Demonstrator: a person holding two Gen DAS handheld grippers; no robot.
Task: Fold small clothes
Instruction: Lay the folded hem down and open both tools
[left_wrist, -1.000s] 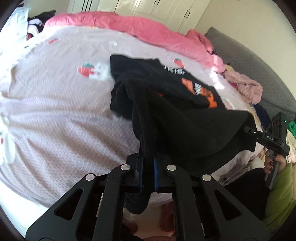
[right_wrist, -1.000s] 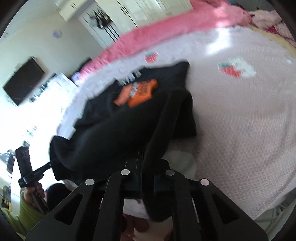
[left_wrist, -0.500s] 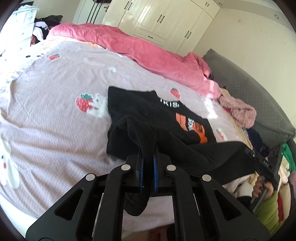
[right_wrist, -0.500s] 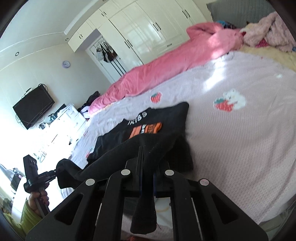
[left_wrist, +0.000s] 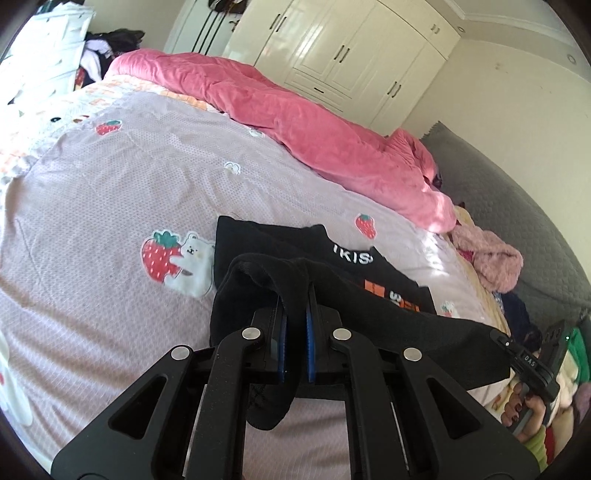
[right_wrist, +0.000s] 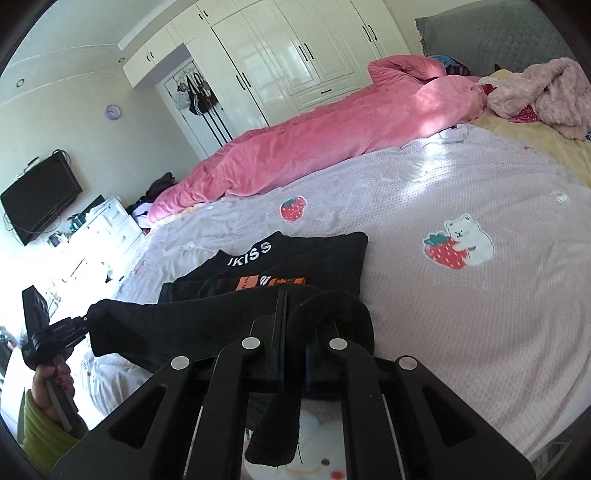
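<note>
Black T-shirt (left_wrist: 332, 295) hem is pinched in each shut hand-held gripper, left (left_wrist: 295, 332) and right (right_wrist: 293, 343), and stretched taut between them so it can fold forward over the printed half lying ahead on the bed (left_wrist: 92, 206).

One black garment (left_wrist: 258, 243), two hand-held grippers, one pink duvet (left_wrist: 295, 110)

A black printed cotton T-shirt (left_wrist: 295, 258) lies ahead of the left gripper (left_wrist: 295, 332) on a lilac strawberry-print bedspread (left_wrist: 110, 192), a rumpled pink quilt (left_wrist: 295, 110) beyond it.
</note>
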